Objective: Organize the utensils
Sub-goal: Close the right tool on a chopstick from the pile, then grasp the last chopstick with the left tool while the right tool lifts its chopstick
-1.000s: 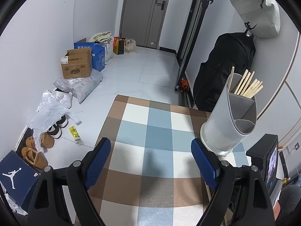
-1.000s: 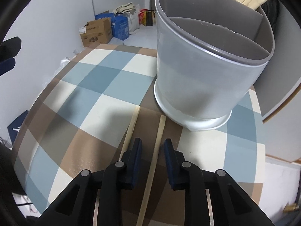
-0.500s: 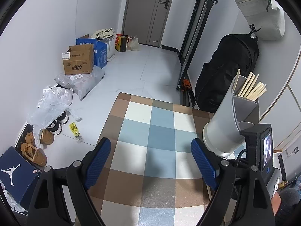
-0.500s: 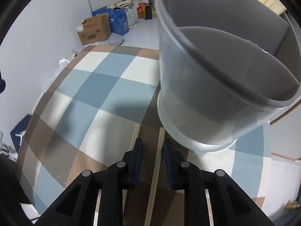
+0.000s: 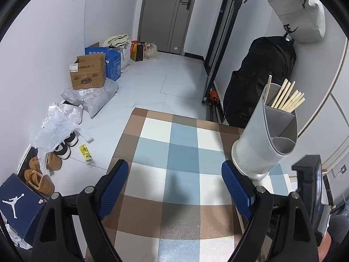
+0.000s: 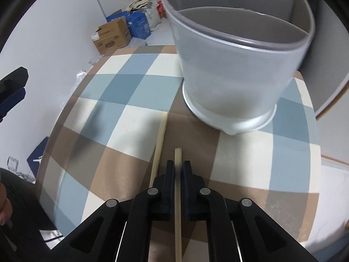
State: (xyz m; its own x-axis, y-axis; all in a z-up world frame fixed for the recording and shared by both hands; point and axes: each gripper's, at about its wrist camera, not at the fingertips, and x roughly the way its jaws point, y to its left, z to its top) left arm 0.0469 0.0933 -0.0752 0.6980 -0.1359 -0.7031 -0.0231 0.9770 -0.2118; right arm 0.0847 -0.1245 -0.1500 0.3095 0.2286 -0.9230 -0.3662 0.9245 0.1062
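A wooden chopstick (image 6: 177, 196) lies lengthwise between the two blue pads of the right gripper (image 6: 178, 170), its squared tip poking out just past the fingertips toward a grey utensil holder (image 6: 235, 69). The jaws are closing and stand nearly together, the pads right against the stick's sides — they appear to grip it, though blur at the tips makes the contact hard to confirm. A second chopstick (image 6: 159, 144) rests on the checked tablecloth (image 6: 122, 113) just to the left of the gripper, roughly parallel to the first and apart from it. The holder stands upright on the cloth directly ahead of the gripper, close but not touching the chopstick's tip; its near compartment looks empty from this angle.

From the left wrist view, the left gripper (image 5: 174, 185) hangs over the same blue, brown and cream cloth with its jaws spread wide — nothing lies between them. The holder (image 5: 264, 139) sits just beyond its right finger, with a bundle of chopsticks (image 5: 288, 98) standing in the rear compartment.
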